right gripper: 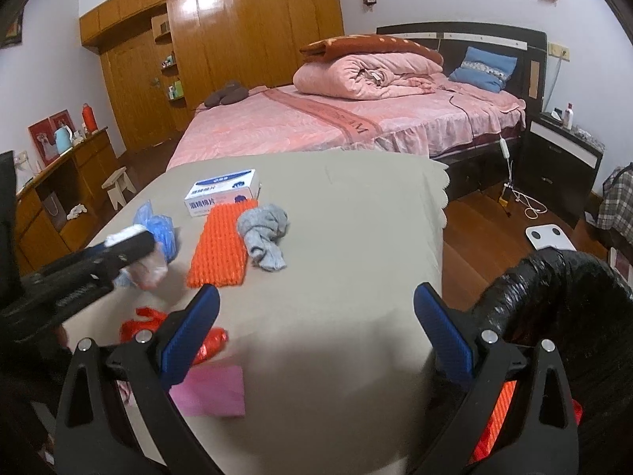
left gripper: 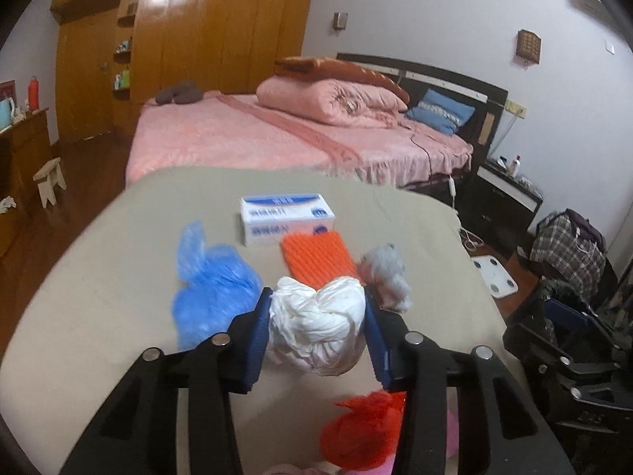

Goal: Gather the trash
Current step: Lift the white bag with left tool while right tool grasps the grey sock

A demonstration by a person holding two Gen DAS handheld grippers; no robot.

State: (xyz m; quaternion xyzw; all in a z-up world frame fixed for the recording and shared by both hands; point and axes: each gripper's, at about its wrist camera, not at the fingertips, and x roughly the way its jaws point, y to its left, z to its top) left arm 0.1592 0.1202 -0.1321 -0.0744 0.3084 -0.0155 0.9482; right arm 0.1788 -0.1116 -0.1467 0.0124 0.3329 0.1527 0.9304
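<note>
Two blue pads of the left claw (left gripper: 316,332) pinch the white crumpled bag (left gripper: 316,328) squarely between them.

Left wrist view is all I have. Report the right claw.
Observer: The right claw is open and empty, over bare tablecloth.
Operator: Locate the trash bag.
Observer: A black bag sits at the table's right edge, just right of that claw.
Operator: Tell me its contents.
Observer: Something orange and red shows below its rim. I cannot tell what it is.
</note>
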